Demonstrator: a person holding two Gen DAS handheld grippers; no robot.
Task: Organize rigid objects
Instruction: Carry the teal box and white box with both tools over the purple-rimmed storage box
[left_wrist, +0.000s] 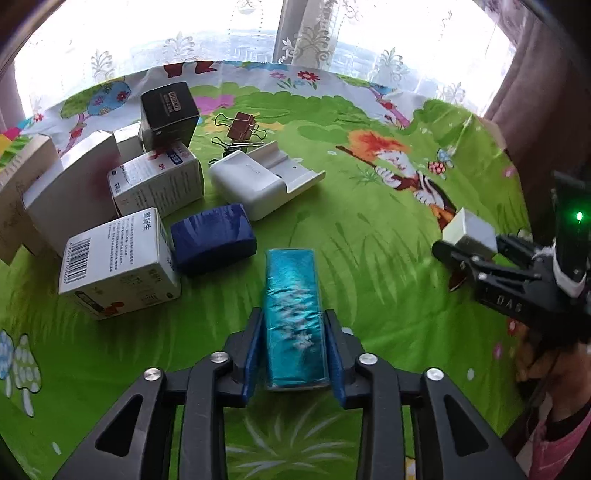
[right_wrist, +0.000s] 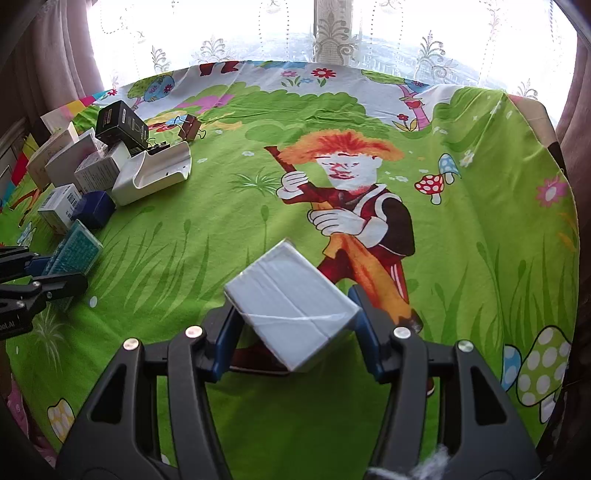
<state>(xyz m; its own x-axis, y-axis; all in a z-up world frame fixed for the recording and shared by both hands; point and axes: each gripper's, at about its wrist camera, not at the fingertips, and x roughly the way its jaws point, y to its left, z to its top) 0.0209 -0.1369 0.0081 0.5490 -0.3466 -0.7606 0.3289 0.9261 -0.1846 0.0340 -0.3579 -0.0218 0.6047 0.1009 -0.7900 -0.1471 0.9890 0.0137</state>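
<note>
My left gripper (left_wrist: 293, 332) is shut on a teal foil-wrapped box (left_wrist: 293, 310), held just above the green cartoon cloth, right of a dark blue box (left_wrist: 213, 236). It also shows in the right wrist view (right_wrist: 75, 251). My right gripper (right_wrist: 295, 321) is shut on a grey-white box (right_wrist: 291, 306), tilted and lifted over the cloth; in the left wrist view that box (left_wrist: 469, 230) sits at the far right in the right gripper (left_wrist: 458, 254).
A cluster at the left holds several white printed cartons (left_wrist: 118, 262), a black box (left_wrist: 170, 114), a white plastic holder (left_wrist: 258, 181) and brown binder clips (left_wrist: 242, 125). Curtains and a bright window lie beyond the table's far edge.
</note>
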